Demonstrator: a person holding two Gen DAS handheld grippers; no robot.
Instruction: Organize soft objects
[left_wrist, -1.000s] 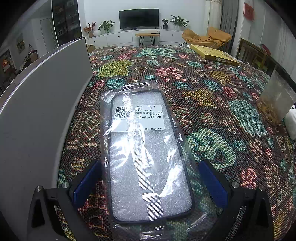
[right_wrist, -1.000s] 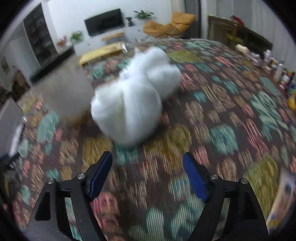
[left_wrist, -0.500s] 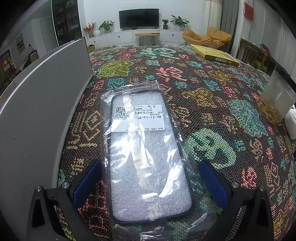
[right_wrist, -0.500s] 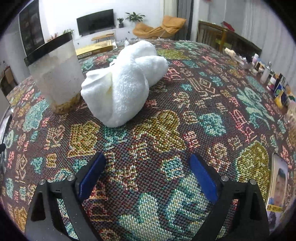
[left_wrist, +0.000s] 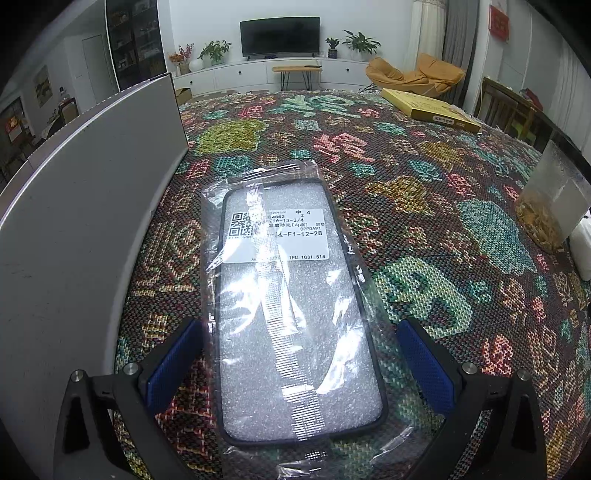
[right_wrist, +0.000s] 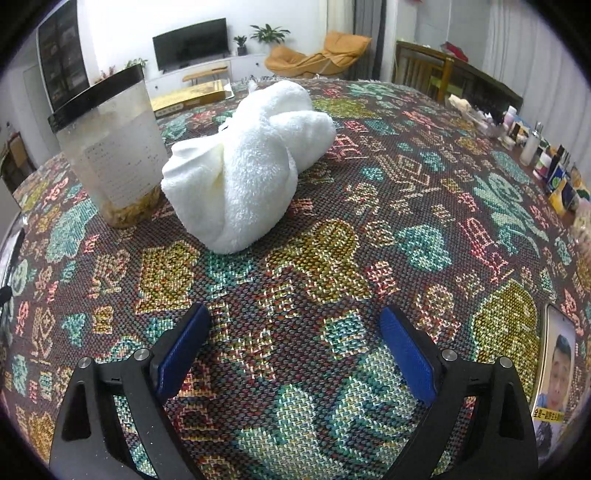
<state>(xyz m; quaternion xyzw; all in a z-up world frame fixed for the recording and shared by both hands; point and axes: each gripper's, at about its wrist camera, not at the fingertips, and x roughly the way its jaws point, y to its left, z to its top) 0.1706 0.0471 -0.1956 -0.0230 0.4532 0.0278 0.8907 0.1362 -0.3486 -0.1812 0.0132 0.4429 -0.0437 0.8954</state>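
Woven patterned cloth covers the table (left_wrist: 424, 206). Left wrist view: left tongs (left_wrist: 299, 354) spread apart, straddling a bagged phone case (left_wrist: 291, 302) lying flat, pads clear of it; grey panel (left_wrist: 74, 221) alongside. Right wrist view: right tongs (right_wrist: 295, 343), jaws just opened wide, nothing between; white towel (right_wrist: 251, 162) ahead on the table, touching a clear jar (right_wrist: 110, 147).

Towel (right_wrist: 255, 162) lies on tablecloth (right_wrist: 369, 229), right of jar (right_wrist: 110, 147), seemingly touching it.
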